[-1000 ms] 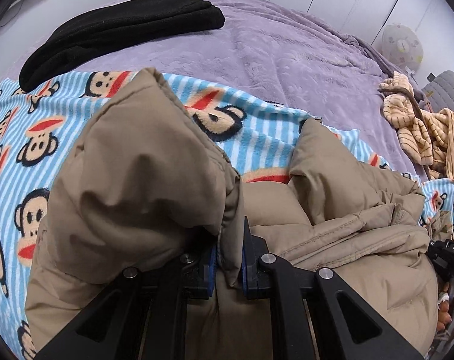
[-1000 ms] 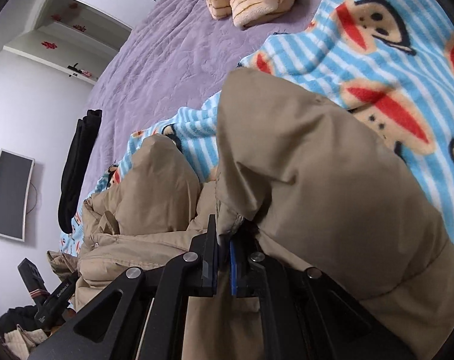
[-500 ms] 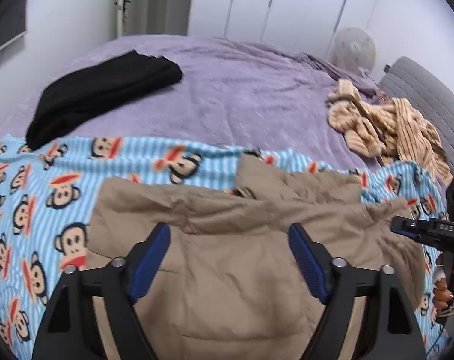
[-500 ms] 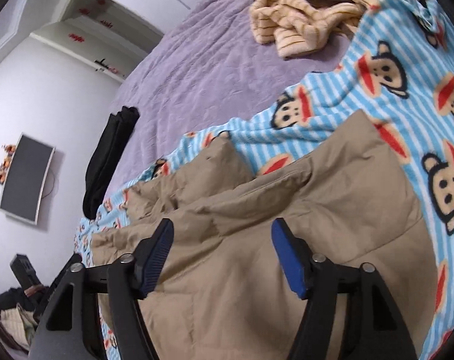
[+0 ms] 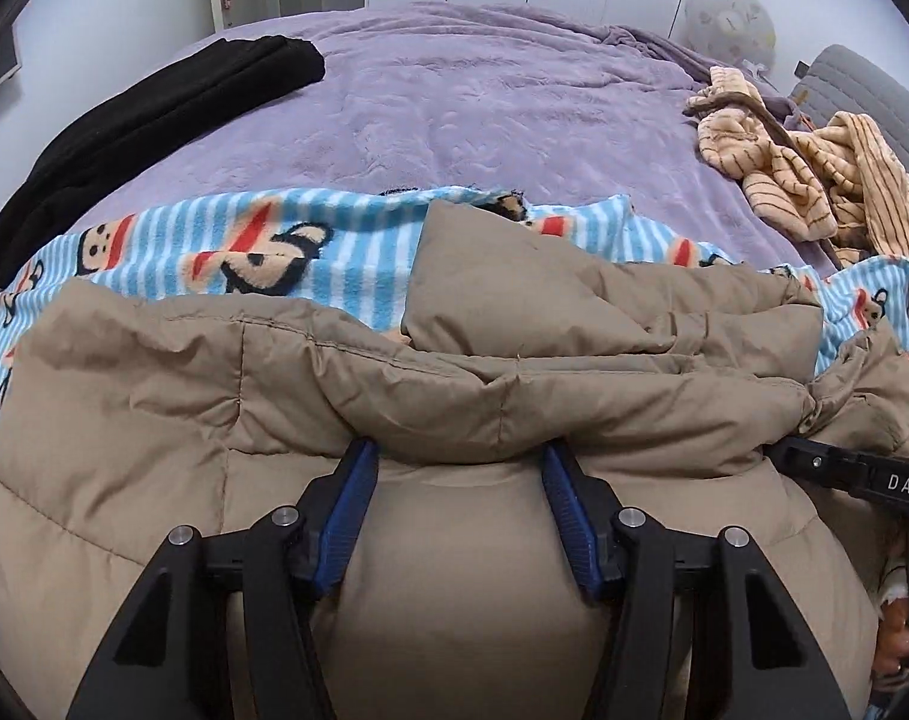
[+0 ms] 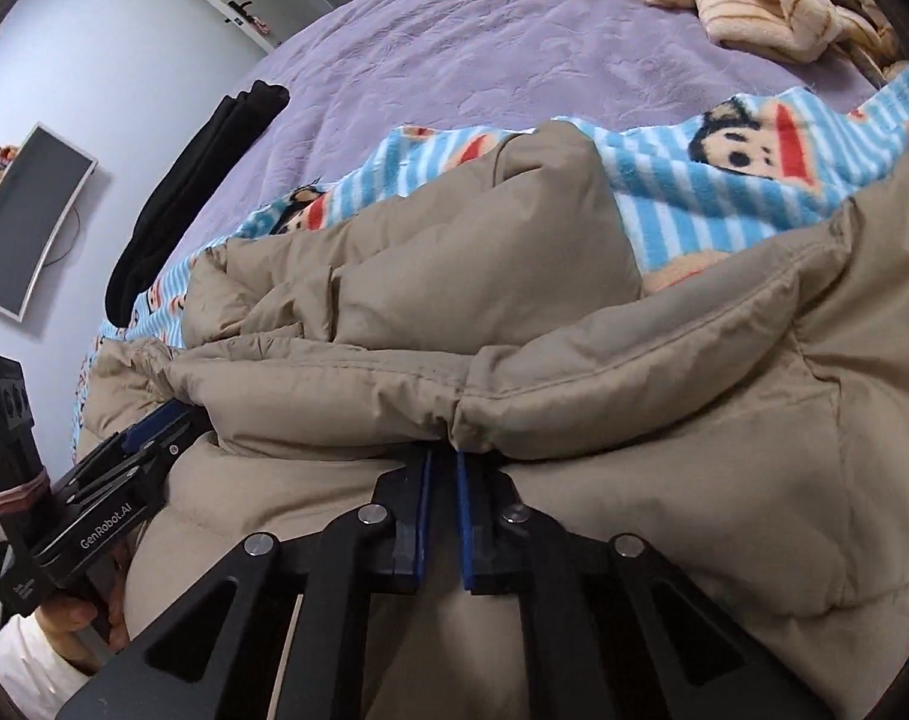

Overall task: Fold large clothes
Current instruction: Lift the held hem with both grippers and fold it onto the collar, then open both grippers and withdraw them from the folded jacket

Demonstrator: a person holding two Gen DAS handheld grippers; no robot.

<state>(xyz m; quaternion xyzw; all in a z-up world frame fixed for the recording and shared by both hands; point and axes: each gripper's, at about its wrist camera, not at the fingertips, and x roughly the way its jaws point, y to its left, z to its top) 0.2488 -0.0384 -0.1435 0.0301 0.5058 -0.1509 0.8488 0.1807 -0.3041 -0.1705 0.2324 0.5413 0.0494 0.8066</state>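
Left gripper [image 5: 459,468] fingers spread wide against the folded hem of the tan puffer coat [image 5: 454,396], gripping nothing; right gripper [image 6: 441,468] fingers nearly together under that same hem, though can't tell if any fabric is actually pinched. Probably set side by side like that to take the doubled edge evenly for another fold. Puffy and quilted, bottom flipped up over the body, one sleeve bunched behind, lying on the monkey-print blanket [image 5: 262,228] over the purple bed [image 5: 484,108].
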